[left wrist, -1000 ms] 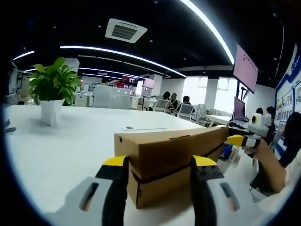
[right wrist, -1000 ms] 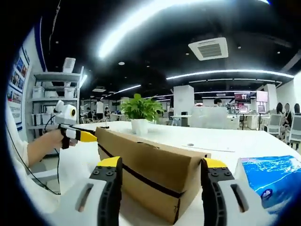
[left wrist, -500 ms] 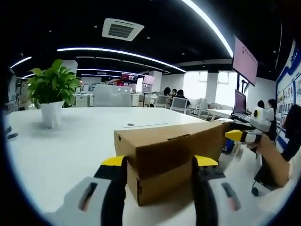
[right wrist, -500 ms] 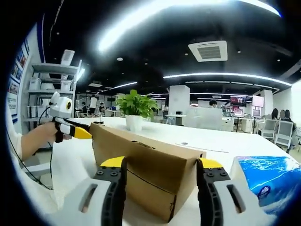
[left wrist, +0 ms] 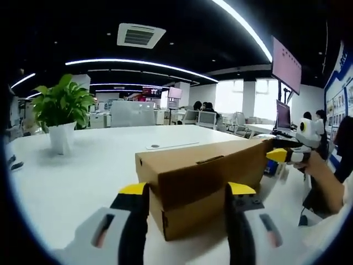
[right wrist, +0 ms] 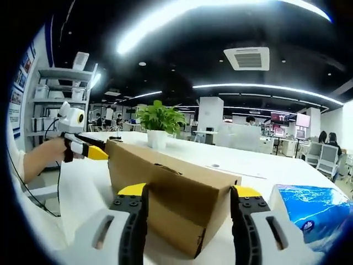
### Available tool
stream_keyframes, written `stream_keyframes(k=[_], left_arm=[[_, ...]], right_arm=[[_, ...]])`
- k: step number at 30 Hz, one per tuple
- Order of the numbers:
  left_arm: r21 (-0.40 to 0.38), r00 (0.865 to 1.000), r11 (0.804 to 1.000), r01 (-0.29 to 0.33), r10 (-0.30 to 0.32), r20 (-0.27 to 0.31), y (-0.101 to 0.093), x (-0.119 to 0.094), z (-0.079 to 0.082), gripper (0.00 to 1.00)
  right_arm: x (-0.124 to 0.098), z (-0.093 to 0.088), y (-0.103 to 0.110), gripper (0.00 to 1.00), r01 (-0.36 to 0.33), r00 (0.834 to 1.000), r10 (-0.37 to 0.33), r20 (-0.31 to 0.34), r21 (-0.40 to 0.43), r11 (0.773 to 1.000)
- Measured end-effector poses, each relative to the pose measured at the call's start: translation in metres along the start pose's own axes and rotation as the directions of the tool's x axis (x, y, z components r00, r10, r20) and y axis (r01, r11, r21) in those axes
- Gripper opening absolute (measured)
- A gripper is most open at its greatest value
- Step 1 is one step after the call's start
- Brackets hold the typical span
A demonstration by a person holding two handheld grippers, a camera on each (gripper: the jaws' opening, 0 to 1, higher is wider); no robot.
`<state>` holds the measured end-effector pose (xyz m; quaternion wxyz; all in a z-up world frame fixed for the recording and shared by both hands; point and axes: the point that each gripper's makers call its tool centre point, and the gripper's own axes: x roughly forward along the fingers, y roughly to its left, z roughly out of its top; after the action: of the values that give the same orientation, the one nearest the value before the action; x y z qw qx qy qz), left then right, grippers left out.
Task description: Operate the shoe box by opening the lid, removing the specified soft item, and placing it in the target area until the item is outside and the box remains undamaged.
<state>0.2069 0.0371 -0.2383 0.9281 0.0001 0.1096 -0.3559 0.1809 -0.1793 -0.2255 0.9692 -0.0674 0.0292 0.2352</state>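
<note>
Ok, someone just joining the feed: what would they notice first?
The brown cardboard shoe box on the white table, lid closed, with an open gripper at each end: left gripper, right gripper. Then the potted plant behind, and a blue tissue pack beside the box.

Opposed close views, shared shoe box (left wrist: 204,185)

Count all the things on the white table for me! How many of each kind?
Cardboard shoe box: 1
Potted plant: 1
Blue packet: 1
Flat white card: 1
Total: 4
</note>
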Motion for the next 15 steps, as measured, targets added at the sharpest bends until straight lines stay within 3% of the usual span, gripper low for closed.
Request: stream_keyframes(k=[15], left_arm=[[0.105,1.000,0.994,0.005,-0.004,-0.012,0.0000,0.0013,-0.0009,0.59]], right_arm=[[0.0015,-0.0082,0.0028,0.62,-0.003,0.998,-0.006,-0.057,-0.159,0.987]])
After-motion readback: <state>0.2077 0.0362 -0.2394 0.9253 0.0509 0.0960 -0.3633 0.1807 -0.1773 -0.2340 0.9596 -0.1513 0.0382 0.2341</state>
